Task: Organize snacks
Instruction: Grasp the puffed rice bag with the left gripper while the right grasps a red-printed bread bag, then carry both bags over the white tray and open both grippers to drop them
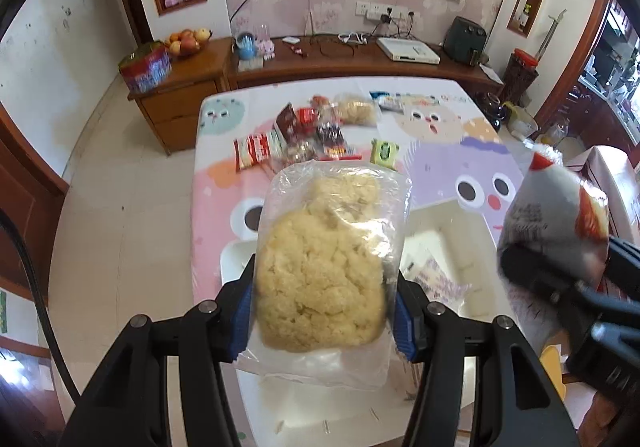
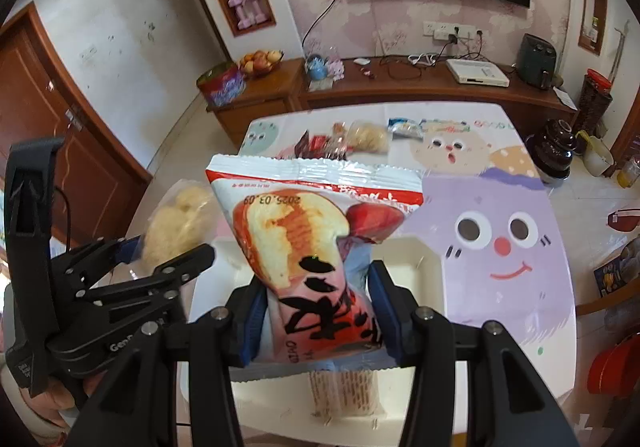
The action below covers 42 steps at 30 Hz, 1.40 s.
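My left gripper (image 1: 322,311) is shut on a clear bag of pale yellow crispy snack (image 1: 324,267), held above a white divided tray (image 1: 460,243). It also shows in the right wrist view (image 2: 176,223) at the left. My right gripper (image 2: 316,315) is shut on a red and white bread packet (image 2: 308,247), held above the tray (image 2: 404,259). That packet shows at the right of the left wrist view (image 1: 556,215). A small packet (image 1: 436,279) lies in the tray. Several more snacks (image 1: 304,135) lie at the table's far part.
The table wears a cartoon cloth (image 2: 500,231). A second clear snack bag (image 1: 356,109) and a green packet (image 1: 384,153) lie among the far snacks. A wooden sideboard (image 1: 340,63) with a fruit bowl (image 1: 188,41) stands behind. A dark pot (image 2: 554,151) stands right of the table.
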### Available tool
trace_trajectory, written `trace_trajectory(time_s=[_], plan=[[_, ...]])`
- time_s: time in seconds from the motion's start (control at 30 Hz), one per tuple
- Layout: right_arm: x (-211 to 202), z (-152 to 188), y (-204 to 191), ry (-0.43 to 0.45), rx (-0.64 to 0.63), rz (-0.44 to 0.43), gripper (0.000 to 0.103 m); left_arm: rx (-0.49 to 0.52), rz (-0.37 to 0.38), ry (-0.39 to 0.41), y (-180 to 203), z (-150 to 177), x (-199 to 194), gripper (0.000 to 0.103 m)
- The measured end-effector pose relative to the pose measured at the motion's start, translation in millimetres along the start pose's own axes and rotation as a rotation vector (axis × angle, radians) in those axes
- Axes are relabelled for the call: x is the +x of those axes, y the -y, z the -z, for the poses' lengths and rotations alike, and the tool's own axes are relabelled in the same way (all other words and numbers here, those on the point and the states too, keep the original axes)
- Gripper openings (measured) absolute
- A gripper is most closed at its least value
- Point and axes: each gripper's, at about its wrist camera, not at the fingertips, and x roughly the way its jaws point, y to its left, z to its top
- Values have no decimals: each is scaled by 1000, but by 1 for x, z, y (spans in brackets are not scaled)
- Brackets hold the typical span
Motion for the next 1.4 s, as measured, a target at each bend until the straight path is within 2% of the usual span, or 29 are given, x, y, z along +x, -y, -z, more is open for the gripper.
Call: trace_trajectory(time_s=[0.37,0.87,0.93,1.0,1.1,1.4], plan=[[15,29,-7,-78,-20,30,49,29,-24,-64,15,25,17,55],[30,38,-7,-133,-14,96,50,-1,-47,-135,14,34,32,55],[31,38,-6,-140,-8,115,50,2,-57,-139,15,33,33,58],[33,38,-5,-150,0,127,52,11,-73,-139,16,33,34,72],[35,39,0,-161,24,136,57,11,-88,-148,13,33,35,78],[34,41,3,-168,45,127,61,-22,-76,-149,7,35,32,81]])
